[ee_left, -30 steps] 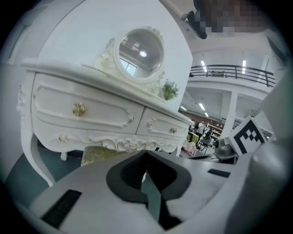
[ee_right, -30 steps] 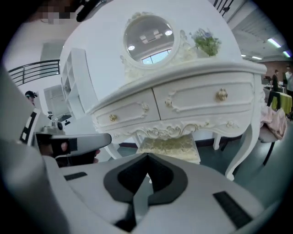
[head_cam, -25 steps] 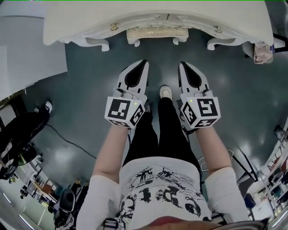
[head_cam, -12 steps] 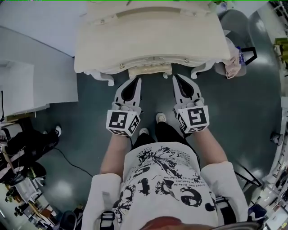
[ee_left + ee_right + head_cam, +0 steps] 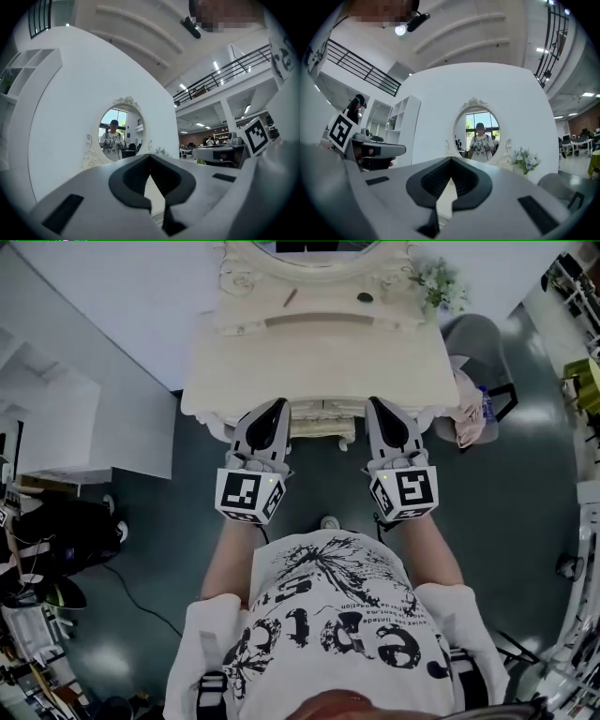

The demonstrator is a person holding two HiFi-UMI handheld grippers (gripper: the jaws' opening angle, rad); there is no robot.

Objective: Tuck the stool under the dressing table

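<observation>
Stool (image 5: 323,429): almost wholly under the dressing table (image 5: 319,357), with only its carved front rail showing at the table's front edge. Judged rigid, fairly heavy and able to slide; that rail is the best hold. Left gripper (image 5: 276,409) and right gripper (image 5: 377,407): both clenched and empty, flanking the rail. Floor (image 5: 319,479) before the table is open.

Your white T-shirt (image 5: 328,615) carries a sketchy black print and black lettering, and its loose sleeves (image 5: 211,638) are white. The left gripper (image 5: 275,409) and right gripper (image 5: 382,407) have pale grey shells with black pads lining the jaws. Each bears a white cube (image 5: 249,495) printed with black square markers.
</observation>
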